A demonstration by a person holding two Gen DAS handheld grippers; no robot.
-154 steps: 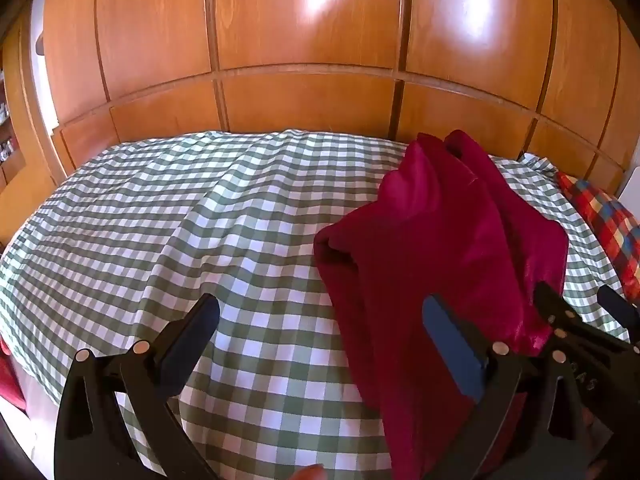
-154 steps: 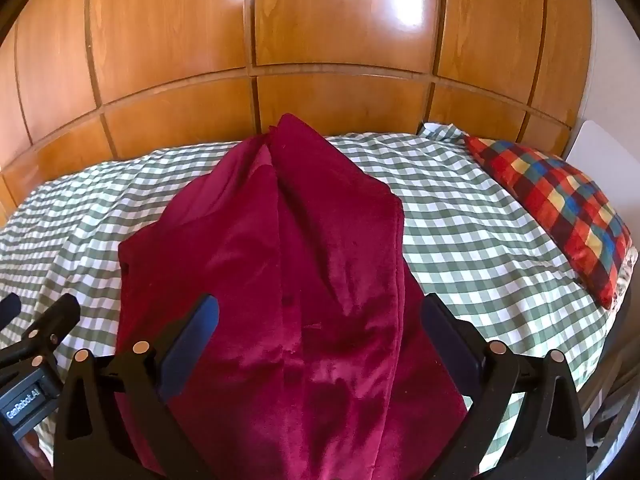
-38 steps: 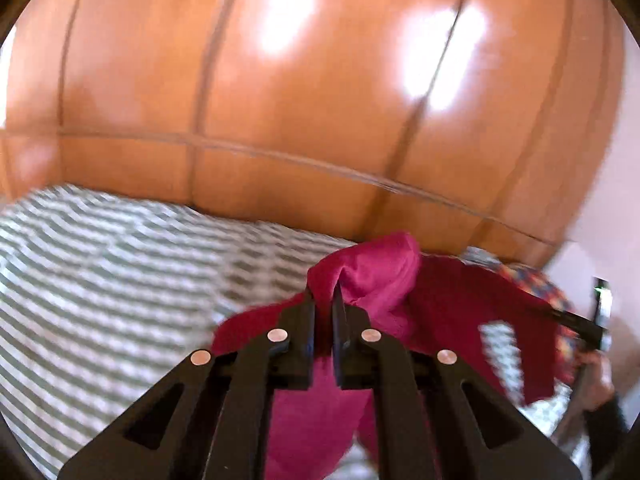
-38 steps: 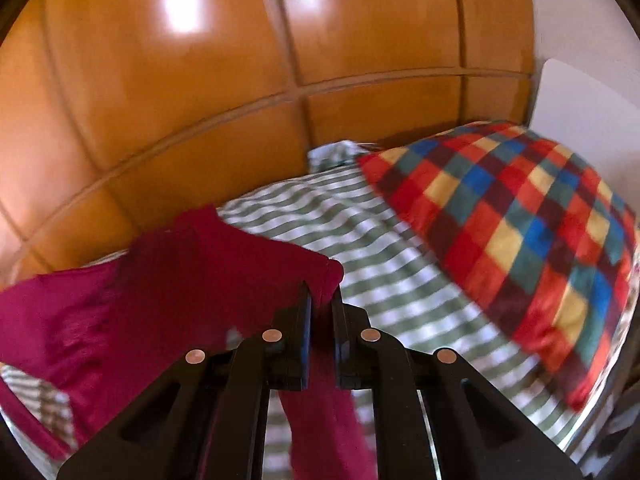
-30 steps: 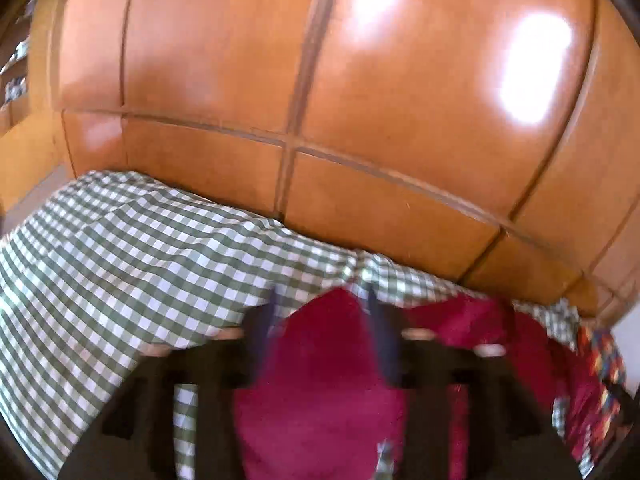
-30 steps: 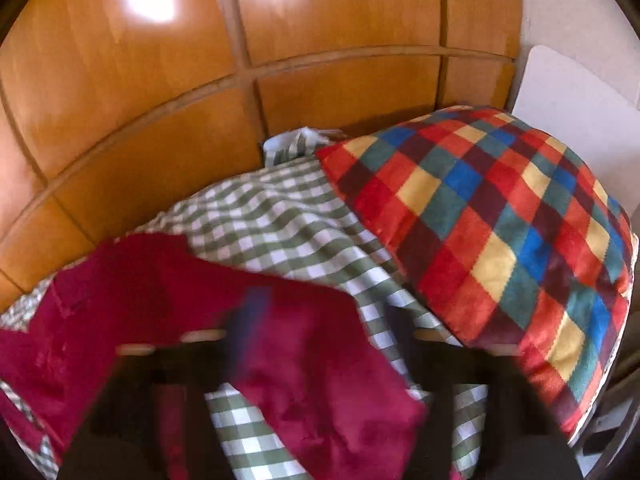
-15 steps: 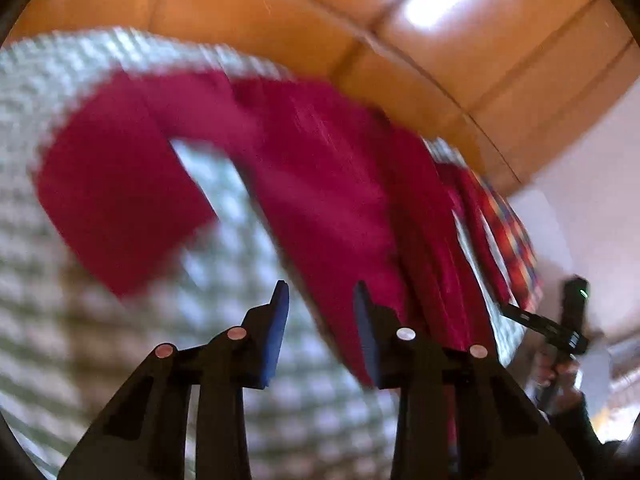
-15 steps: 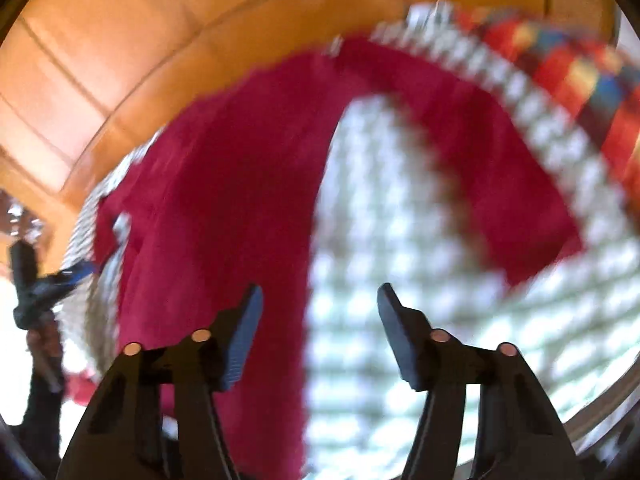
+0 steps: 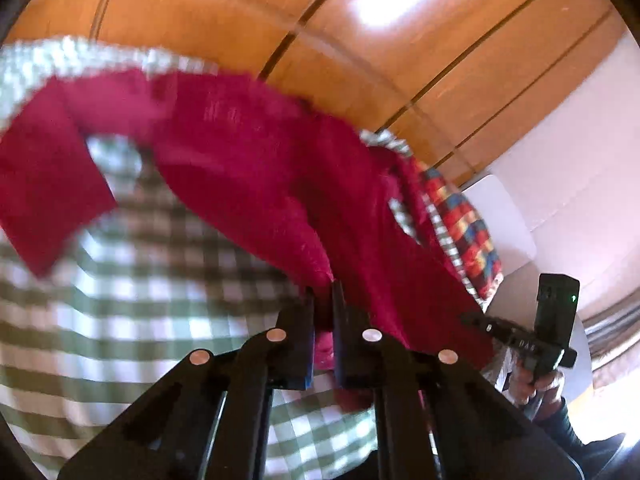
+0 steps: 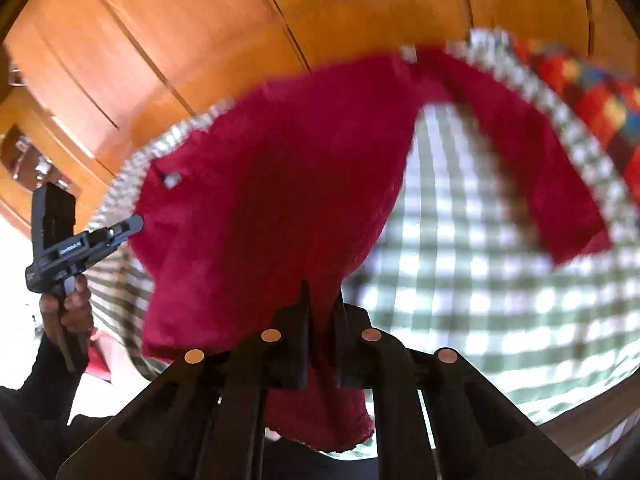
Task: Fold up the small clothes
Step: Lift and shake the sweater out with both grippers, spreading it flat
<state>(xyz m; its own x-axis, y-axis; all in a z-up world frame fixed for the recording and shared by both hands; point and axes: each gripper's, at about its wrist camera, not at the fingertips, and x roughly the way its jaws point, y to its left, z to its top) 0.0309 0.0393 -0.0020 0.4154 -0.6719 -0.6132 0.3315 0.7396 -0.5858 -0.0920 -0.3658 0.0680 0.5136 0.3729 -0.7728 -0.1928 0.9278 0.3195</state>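
The bed, covered by a green-and-white checked cotton sheet [image 9: 132, 296], fills most of both views, with glossy orange wooden panelling [image 10: 248, 20] behind it and a multicoloured checked pillow [image 9: 468, 228] at its far side. Spread across the sheet lies the crimson, soft, velvety long-sleeved garment [image 9: 256, 168], body towards the near edge and one sleeve reaching out flat on each side. The left gripper [image 9: 322, 300] has its black jaws pressed together on the near hem, red cloth bunched between them; the right gripper [image 10: 322, 300] pinches the hem further along in the same way, with a flap hanging below its fingers. My judgement is that the main risk lies in the grips themselves: each seems to hold only a narrow bite of slippery pile, so a quick lift could pull the hem free on one side and leave the fold skewed. The sleeves could also drag and bunch on the sheet, or the sheet itself could ride up with the garment. Both views are blurred, so how deep the bite goes I cannot tell.
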